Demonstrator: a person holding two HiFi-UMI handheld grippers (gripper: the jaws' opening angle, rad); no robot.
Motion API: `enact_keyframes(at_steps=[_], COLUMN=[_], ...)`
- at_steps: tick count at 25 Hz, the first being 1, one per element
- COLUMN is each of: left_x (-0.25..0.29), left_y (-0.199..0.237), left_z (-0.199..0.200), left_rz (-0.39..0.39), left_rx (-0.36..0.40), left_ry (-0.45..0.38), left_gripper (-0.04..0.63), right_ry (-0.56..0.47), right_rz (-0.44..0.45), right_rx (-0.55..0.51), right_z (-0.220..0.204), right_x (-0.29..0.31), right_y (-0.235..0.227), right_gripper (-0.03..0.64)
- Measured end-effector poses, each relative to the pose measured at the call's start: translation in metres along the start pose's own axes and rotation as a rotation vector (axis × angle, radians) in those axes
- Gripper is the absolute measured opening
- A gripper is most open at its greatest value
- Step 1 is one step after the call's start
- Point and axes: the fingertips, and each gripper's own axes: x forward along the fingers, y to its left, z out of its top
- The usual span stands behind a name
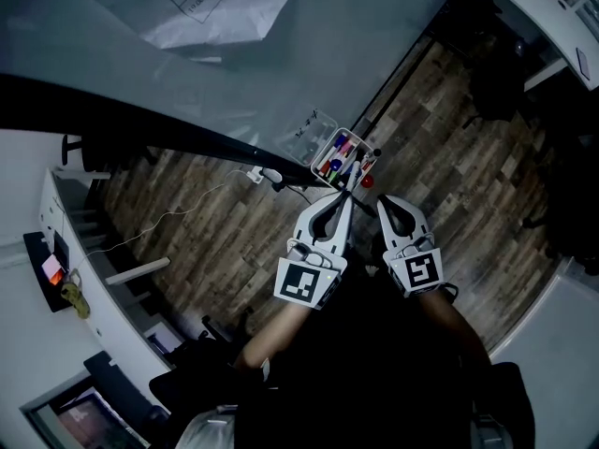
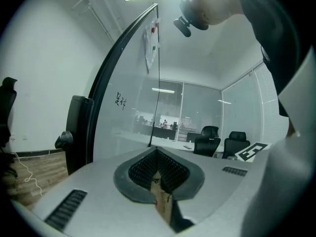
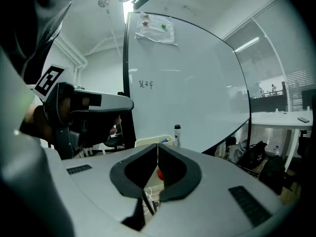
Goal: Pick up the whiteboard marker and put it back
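Note:
A small white tray [image 1: 323,138] hangs at the whiteboard's lower edge and holds several coloured markers [image 1: 339,160]. In the right gripper view one white marker with a black cap [image 3: 177,135] stands upright in that tray [image 3: 148,142]. My left gripper [image 1: 348,193] and my right gripper [image 1: 378,202] are side by side just below the tray, both pointing at it. The left gripper's [image 2: 157,149] jaws meet at the tips with nothing between them. My right gripper [image 3: 158,145] is shut too, its tips together and empty. A small red object [image 1: 368,181] lies just past the right gripper's tip.
The glass whiteboard [image 1: 281,73] on a dark frame fills the upper left, with a paper sheet [image 1: 220,3] stuck to it. A white cable [image 1: 178,215] trails over the wooden floor. Desks and office chairs [image 2: 217,138] stand around the room.

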Motion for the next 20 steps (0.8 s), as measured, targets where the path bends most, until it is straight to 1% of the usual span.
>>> enact_keyframes(at_steps=[4, 8, 13, 20], left_x=[-0.003, -0.006, -0.010, -0.020], left_y=[-0.002, -0.001, 0.001, -0.005], left_z=[0.002, 0.005, 0.013, 0.023], left_rz=[-0.002, -0.001, -0.009, -0.031], left_rx=[0.003, 0.005, 0.015, 0.039], left_ry=[-0.012, -0.024, -0.048, -0.089], left_gripper=[0.006, 0.006, 0.006, 0.006], right_ry=[0.003, -0.013, -0.025, -0.068], right_rz=[-0.023, -0.024, -0.040, -0.069], right_rx=[-0.003, 0.016, 0.024, 0.000], right_z=[0.001, -0.003, 0.012, 0.025], right_x=[-0.004, -0.007, -0.006, -0.013], right_y=[-0.003, -0.003, -0.002, 0.003], right_gripper=[0.014, 0.014, 0.014, 0.014])
